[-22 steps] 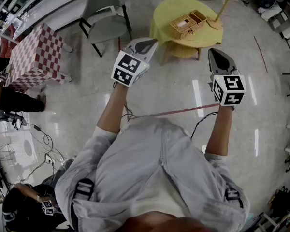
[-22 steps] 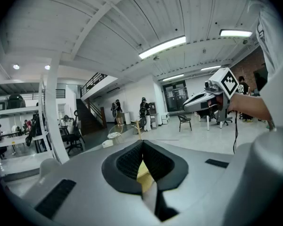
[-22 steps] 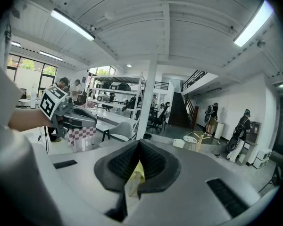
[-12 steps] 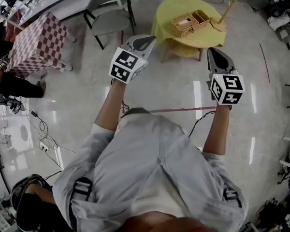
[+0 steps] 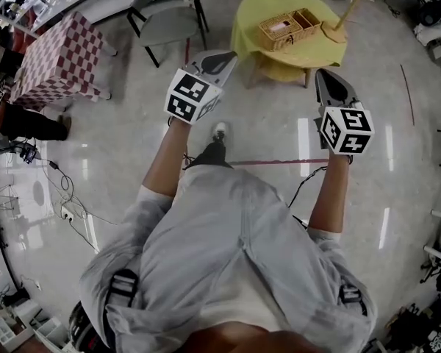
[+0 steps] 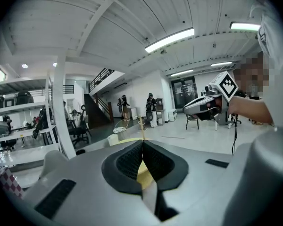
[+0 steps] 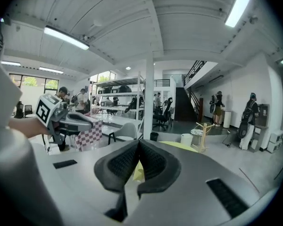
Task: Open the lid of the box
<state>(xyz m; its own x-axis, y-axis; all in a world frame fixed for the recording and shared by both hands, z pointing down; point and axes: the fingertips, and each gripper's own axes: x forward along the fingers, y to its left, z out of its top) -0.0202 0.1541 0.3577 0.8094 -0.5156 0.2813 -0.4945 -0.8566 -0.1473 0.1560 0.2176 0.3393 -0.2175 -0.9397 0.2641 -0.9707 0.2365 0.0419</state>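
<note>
Far side of the glossy floor, a round table (image 5: 250, 20) with a yellow cloth carried the wicker box (image 5: 301, 20), roughly in the middle of the tabletop, with a wooden stand (image 5: 343, 13) leaning just to its right. From the head view the box looked like two woven halves side by side, and honestly I couldn't tell whether that meant the lid was up or down. Both grippers were well short of it, held out in front of the person over bare floor. The left gripper (image 5: 226, 59) pointed toward the near-left edge of the table, and the right gripper (image 5: 323, 81) pointed at the near-right edge, neither one touching anything. Left gripper view showed its ribbed pads (image 6: 127, 161) pressed together at the tips with nothing pinched between them (just a sliver of yellow cloth visible through the gap lower down). Same story in the right gripper view, pads (image 7: 153, 161) shut tip to tip and empty. Each camera also caught the other gripper hanging off to the side in the person's hand. A grey chair (image 5: 165, 24) stood left of the table, and a red-and-white checkered table (image 5: 59, 61) sat further left again. One thin red line (image 5: 272, 162) ran across the floor near the person, whose shoe (image 5: 219, 131) poked out between the two arms.
</note>
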